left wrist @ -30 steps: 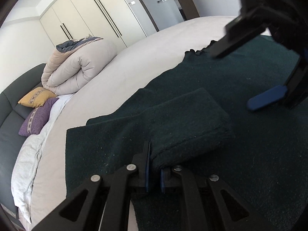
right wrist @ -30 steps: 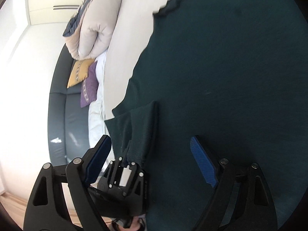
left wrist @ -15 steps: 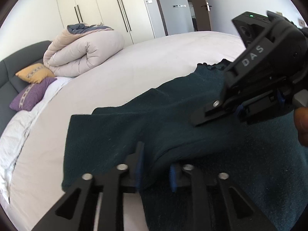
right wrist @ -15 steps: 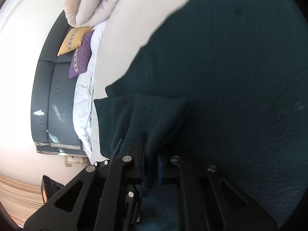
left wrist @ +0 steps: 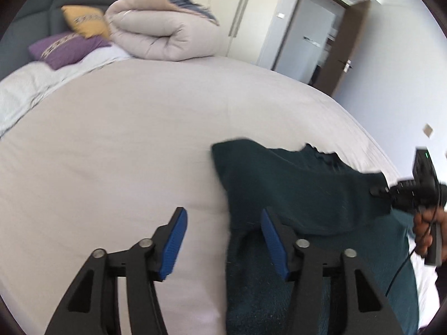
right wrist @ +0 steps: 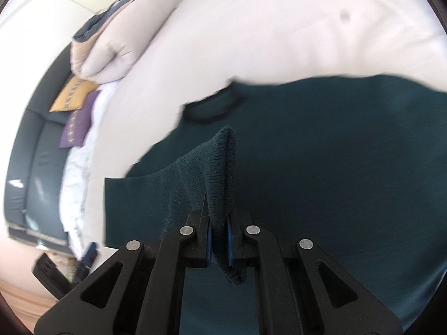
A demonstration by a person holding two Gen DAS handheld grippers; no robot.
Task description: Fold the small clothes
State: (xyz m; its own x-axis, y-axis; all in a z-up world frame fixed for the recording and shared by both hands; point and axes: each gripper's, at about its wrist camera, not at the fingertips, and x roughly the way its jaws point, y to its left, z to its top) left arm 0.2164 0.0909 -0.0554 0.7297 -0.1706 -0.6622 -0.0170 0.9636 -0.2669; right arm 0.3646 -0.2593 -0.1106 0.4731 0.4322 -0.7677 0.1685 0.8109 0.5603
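Observation:
A dark teal knitted garment (left wrist: 293, 195) lies on the pale bed sheet (left wrist: 125, 139). My left gripper (left wrist: 223, 237) is open and empty, just above the garment's left edge, its right finger over the fabric. My right gripper (right wrist: 219, 244) is shut on a pinched fold of the garment (right wrist: 220, 173) and holds that part lifted above the rest of the cloth (right wrist: 335, 167). In the left wrist view the right gripper's body (left wrist: 413, 192) shows at the far right with the lifted fabric hanging from it.
A rolled beige duvet (left wrist: 159, 30) and yellow and purple cushions (left wrist: 81, 36) lie at the dark headboard. Wardrobes and an open door (left wrist: 321, 42) stand beyond the bed. The bed edge and floor show at lower left in the right wrist view (right wrist: 42, 279).
My left gripper let go of the garment's fold and opened. My right gripper closed on the fold and pulled it up and to the right.

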